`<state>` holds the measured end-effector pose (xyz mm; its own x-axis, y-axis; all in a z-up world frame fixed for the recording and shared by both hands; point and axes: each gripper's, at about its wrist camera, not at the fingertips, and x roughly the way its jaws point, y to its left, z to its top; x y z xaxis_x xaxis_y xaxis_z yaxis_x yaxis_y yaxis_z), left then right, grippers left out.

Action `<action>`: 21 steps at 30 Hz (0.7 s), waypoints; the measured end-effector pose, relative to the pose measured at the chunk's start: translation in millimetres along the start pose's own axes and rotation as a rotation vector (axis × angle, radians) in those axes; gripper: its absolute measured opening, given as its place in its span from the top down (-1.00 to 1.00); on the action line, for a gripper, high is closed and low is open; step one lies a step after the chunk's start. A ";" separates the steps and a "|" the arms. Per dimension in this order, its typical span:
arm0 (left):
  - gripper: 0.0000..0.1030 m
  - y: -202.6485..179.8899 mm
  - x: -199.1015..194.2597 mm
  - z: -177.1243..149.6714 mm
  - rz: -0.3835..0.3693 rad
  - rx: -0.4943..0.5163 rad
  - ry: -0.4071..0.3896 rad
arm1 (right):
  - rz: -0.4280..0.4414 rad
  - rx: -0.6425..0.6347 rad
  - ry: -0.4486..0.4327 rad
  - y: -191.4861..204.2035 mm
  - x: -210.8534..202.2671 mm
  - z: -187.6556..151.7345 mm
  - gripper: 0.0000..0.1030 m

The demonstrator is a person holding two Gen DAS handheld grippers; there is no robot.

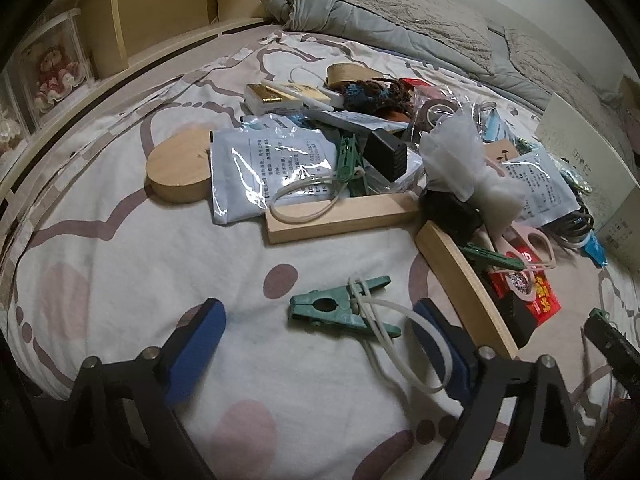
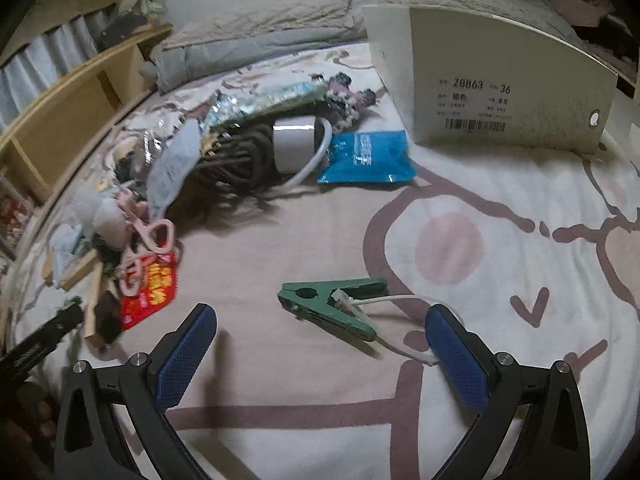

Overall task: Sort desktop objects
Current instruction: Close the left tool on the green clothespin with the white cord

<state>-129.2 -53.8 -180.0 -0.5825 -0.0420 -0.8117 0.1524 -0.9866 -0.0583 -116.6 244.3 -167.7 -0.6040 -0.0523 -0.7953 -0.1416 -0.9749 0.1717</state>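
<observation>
On the far left, your left wrist view takes in a wooden shelf unit (image 1: 160,8) beside the bed, and nearer in a heart-shaped wooden block (image 1: 178,168) lies on the patterned sheet (image 1: 120,280). Just right of it sits a clear printed packet (image 1: 264,168), and at that packet's near edge a long wooden block (image 1: 344,218) with a white cord loop draped over it. Your left gripper (image 1: 320,344) has its blue pads spread wide, clamped on nothing; a green clip (image 1: 344,308) with a white cord tied to it lies flat on the sheet between and just beyond the fingertips, touching neither pad. Right of that, a curved wooden strip (image 1: 464,284) leans against the heap, with pink scissors (image 1: 528,244) and a red packet (image 1: 524,288) beside it.

In your right wrist view the same heap sits at the left, the red packet (image 2: 152,288) under the pink scissors (image 2: 148,240). Your right gripper (image 2: 320,336) also stands apart, holding nothing, with a green clip (image 2: 332,308) on the sheet between its tips. Farther off lie a coiled dark cable (image 2: 232,164), a blue pouch (image 2: 366,158), and at the far right a white shoebox (image 2: 500,88).
</observation>
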 end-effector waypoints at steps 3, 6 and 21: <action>-0.68 -0.7 -0.4 0.0 0.010 0.006 -0.005 | -0.028 -0.025 -0.007 3.6 1.8 -3.3 -1.00; -0.59 -2.6 -0.5 0.0 0.011 0.018 -0.008 | -0.050 -0.020 -0.020 4.4 1.2 -5.1 -1.00; -0.03 -3.3 -6.1 -0.8 -0.025 0.015 -0.020 | -0.168 -0.104 -0.057 17.2 3.1 -13.6 -1.00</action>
<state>-125.6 -50.2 -175.3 -0.6016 -0.0201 -0.7985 0.1254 -0.9897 -0.0695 -110.3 224.5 -175.1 -0.6223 0.1224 -0.7732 -0.1641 -0.9862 -0.0240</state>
